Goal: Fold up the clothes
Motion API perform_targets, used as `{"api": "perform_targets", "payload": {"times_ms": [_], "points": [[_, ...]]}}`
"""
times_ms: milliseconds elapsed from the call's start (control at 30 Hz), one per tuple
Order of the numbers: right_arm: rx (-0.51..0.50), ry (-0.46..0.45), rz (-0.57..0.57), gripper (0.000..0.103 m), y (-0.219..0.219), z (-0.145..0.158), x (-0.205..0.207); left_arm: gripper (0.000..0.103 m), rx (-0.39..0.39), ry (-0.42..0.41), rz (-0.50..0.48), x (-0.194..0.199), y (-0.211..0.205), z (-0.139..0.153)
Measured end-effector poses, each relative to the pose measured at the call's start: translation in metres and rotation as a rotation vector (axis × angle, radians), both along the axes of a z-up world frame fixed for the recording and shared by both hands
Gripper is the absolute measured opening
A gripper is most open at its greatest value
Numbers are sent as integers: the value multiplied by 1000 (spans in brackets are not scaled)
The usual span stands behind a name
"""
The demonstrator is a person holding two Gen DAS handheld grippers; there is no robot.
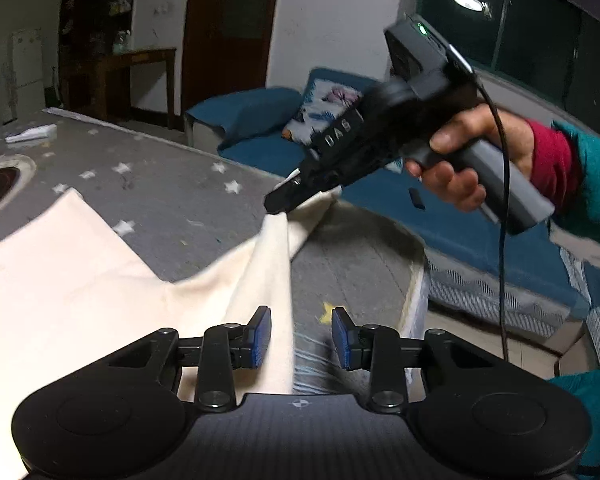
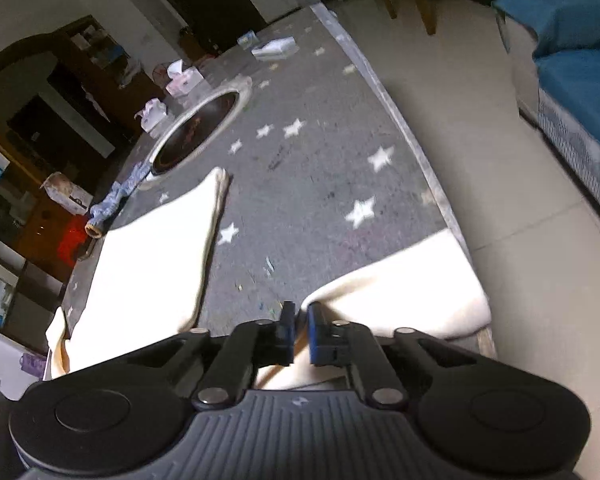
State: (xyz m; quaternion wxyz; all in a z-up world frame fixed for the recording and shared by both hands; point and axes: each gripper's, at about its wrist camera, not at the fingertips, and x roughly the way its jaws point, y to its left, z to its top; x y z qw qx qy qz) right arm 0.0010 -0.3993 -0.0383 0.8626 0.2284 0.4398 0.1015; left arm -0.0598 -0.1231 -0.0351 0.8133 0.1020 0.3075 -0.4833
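Cream garment (image 1: pixel 80 280), soft, limp; right gripper (image 1: pixel 278 202) fingers clenched on its corner, left gripper (image 1: pixel 301 334) fingers released astride an edge.

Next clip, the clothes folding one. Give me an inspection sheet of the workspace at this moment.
Surface: grey star-print table cover, bare in the middle.
Job's things: cream garment, one corner lifted.
Clutter: round dark inset; tissue packs at the far end.
Grippers: right tongs shut on the garment corner; left tongs open beside its edge.
Cables: black cable hanging from the right tool.
Surroundings: blue sofa, dark window.
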Motion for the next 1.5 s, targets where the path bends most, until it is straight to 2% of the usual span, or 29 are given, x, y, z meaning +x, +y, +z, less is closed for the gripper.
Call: {"api": "perform_targets", "payload": {"times_ms": [67,167,267,367,467,533,633,767,833,900,933,1100,1133,1167,1200,1233,1333,1433,1500], "points": [[-17,-45,13,3,4,10,0,37,-24,-6,45,9,9,7],[-33,-168,29,2,9,37,-1,37,-47,5,128,26,21,14],[-45,-261,9,2,2,59,-21,37,-61,39,204,42,33,14],[-109,-228,-39,2,-10,57,-44,37,-44,68,231,48,37,8],[-223,-151,-87,2,-18,45,-62,37,-30,76,185,46,26,5],[-223,-134,-90,4,-21,40,-63,37,-23,67,146,41,18,4],[-204,-164,-42,8,-11,45,-49,38,-25,56,134,35,12,5],[-226,-208,99,22,28,51,-6,40,-25,67,186,37,22,4],[-251,-216,160,27,51,49,14,40,-23,74,219,41,30,4],[-300,-222,216,37,73,46,32,40,-28,84,254,46,38,6],[-329,-224,241,37,83,45,40,40,-30,89,268,50,42,5],[-525,-165,314,34,125,20,75,40,-18,117,331,65,51,0],[-547,-147,327,30,127,16,78,40,-15,121,338,67,52,-1],[-569,-130,339,15,130,12,80,40,-12,126,343,69,52,-3],[-588,-121,344,7,130,11,78,40,-6,131,348,71,52,-5],[-602,-127,342,7,129,12,74,40,0,135,354,73,52,-6],[-625,-222,290,6,117,27,52,40,3,147,373,79,52,-10],[-567,-319,177,6,87,48,16,39,2,151,400,84,50,-10],[-523,-353,99,6,66,55,-10,39,4,145,430,87,49,-10]]}}
